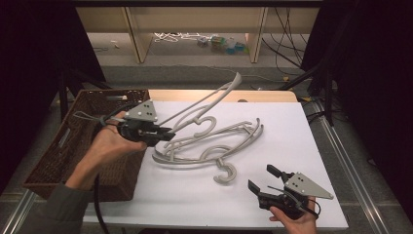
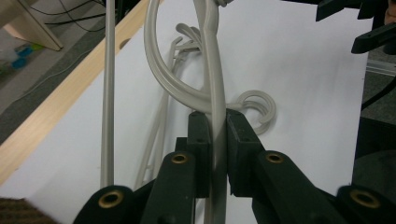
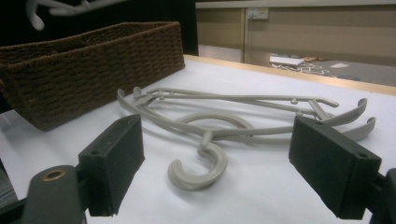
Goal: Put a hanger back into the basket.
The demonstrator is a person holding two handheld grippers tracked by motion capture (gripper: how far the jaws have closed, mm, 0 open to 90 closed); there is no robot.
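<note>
A white-topped table (image 1: 292,146) with a bare wooden strip (image 1: 263,95) along its far edge carries the items. Grey plastic hangers (image 1: 219,146) lie flat near its middle, piled together, one hook (image 1: 225,173) pointing to the near side. A brown woven basket (image 1: 117,170) sits at the left edge.

The hangers (image 1: 214,146) look like smooth, matt grey plastic, the basket (image 1: 73,146) is rough brown wicker, and the table (image 1: 292,141) cover is matt white.
</note>
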